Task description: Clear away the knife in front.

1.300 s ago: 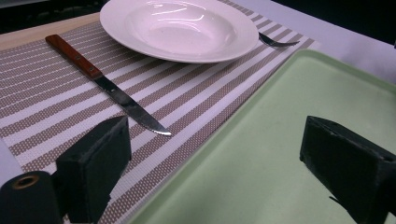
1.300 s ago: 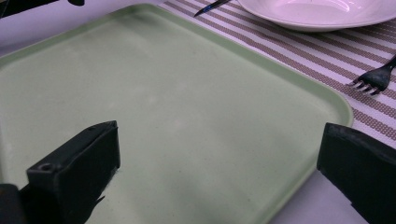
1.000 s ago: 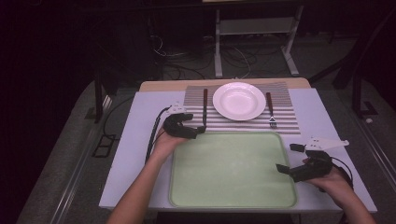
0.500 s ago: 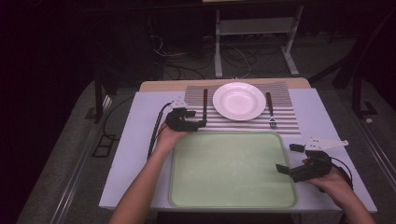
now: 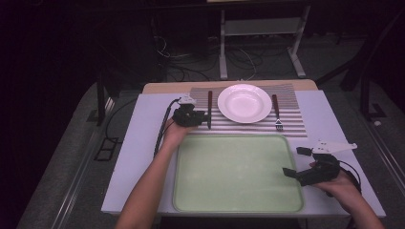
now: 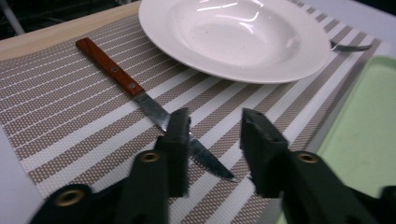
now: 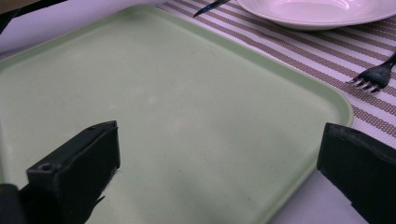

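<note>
Dark room with cables on the floor behind; pale surface (image 5: 143, 143) carrying a striped placemat (image 5: 291, 121) at the far edge and a light green tray (image 5: 239, 171) nearer the person. On the placemat: white plate (image 5: 244, 102), centred; knife (image 5: 209, 109) with reddish-brown wooden handle to its left; fork (image 5: 276, 112) to its right. Left claw (image 5: 198, 117) at the placemat's left edge, jaws narrowly parted and straddling the knife blade (image 6: 196, 149), one jaw just over the blade, nothing clamped; contact cannot be told. Right claw (image 5: 298, 162) at the tray's right rim, jaws spread wide, holding nothing, tray floor (image 7: 187, 116) between them. Both forearms enter from the near side.
</note>
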